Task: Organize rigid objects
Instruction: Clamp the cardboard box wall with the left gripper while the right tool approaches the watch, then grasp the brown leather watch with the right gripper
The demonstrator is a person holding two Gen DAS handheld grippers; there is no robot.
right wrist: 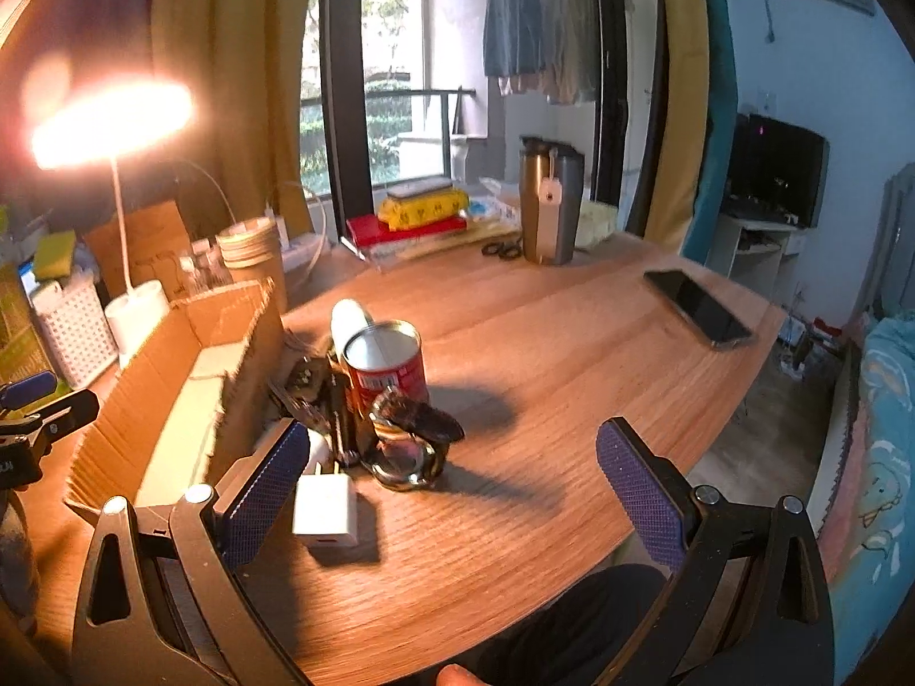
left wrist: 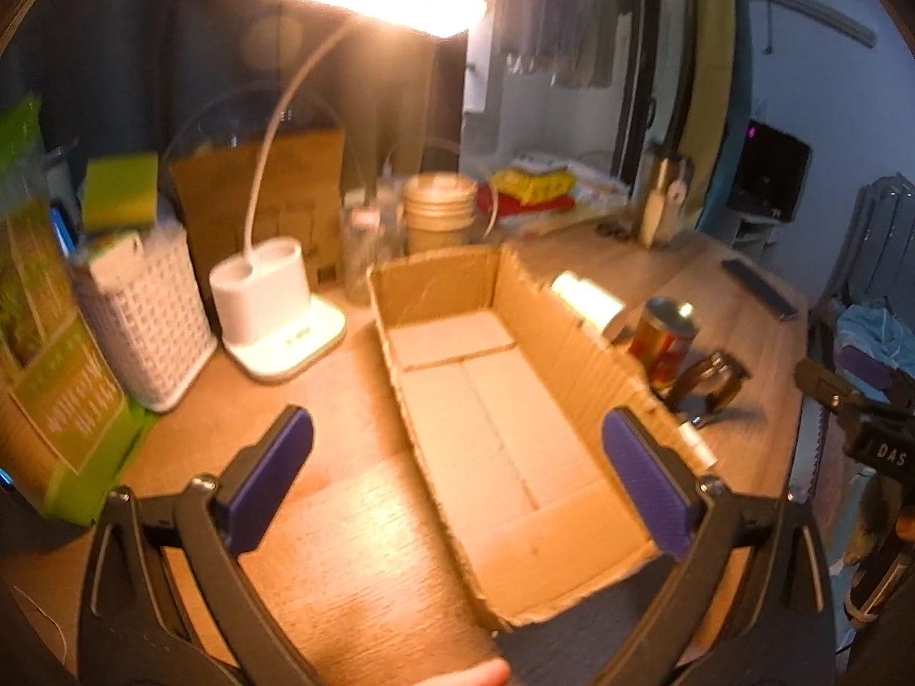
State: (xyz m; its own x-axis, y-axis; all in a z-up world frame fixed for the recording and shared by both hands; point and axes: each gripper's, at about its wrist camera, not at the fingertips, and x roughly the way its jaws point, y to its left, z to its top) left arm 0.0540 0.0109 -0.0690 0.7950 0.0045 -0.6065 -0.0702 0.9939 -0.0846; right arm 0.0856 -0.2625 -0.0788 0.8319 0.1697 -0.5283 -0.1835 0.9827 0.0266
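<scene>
- Room: a window with yellow curtains (right wrist: 240,86) behind the table, clothes hanging outside, a lit desk lamp (left wrist: 274,308) throwing warm glare across everything.
- Wooden table (right wrist: 543,354) carries the work; its right half is mostly bare, with a phone (right wrist: 697,308) far right and a steel mug (right wrist: 549,200) at the back.
- Cardboard box (left wrist: 492,400), open-topped and holding nothing, lies with its long axis running away from the left claw (left wrist: 457,486), directly ahead and below it.
- Loose items cluster just beside the box's right wall: a red tin can (right wrist: 386,366), a white tube (right wrist: 351,320) behind it, a dark shiny piece (right wrist: 409,446) in front, a white charger block (right wrist: 325,506) nearest.
- Right claw (right wrist: 452,491) is the nearer one; the cluster sits ahead and slightly left, the charger close by its left finger.
- Both claws spread wide, gripping nothing.
- Judgement: right claw picks, then carries left over the box wall.
</scene>
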